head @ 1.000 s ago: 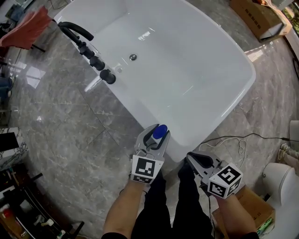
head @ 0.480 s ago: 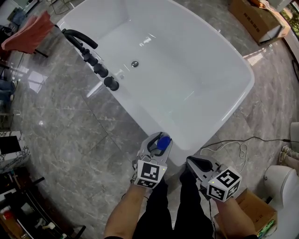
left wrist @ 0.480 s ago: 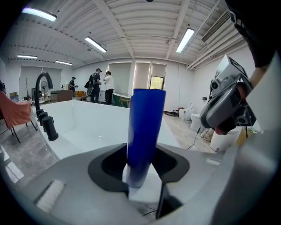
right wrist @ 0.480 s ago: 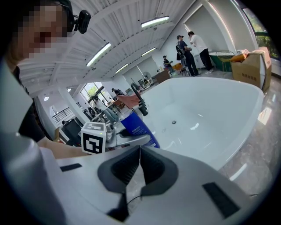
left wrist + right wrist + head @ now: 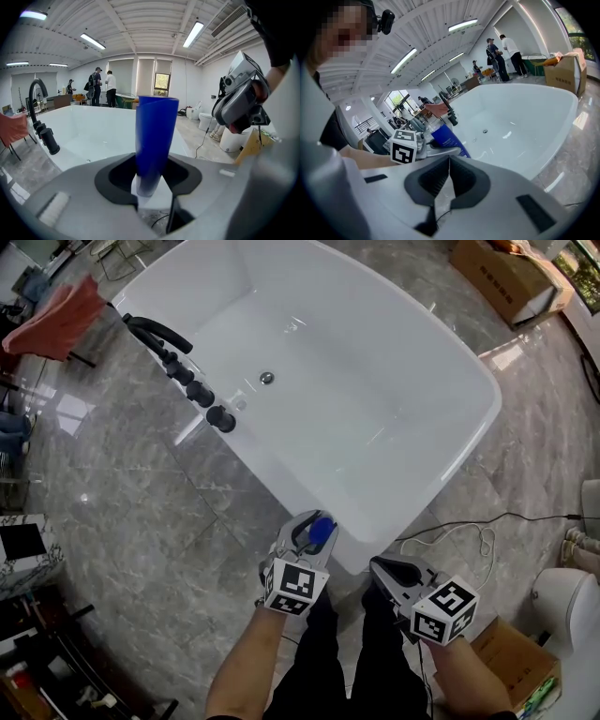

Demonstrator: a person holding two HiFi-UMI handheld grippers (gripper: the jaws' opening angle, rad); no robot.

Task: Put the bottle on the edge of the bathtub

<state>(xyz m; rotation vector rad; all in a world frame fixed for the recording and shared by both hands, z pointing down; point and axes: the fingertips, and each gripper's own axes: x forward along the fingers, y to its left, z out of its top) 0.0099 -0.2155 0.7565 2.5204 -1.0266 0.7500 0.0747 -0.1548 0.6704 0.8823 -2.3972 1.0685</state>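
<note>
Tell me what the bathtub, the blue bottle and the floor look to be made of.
Bathtub: glossy white, likely acrylic or enamel, since sharp light reflections show in its basin. Bottle: smooth, opaque blue, probably plastic, with a soft even sheen and nothing showing through it. Floor: polished grey stone or stone-look tile, with pale veins and bright glare patches.

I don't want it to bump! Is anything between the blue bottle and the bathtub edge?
Nothing visible. The blue bottle is right by the near bathtub rim, which is bare; the black faucet sits far along.
</note>
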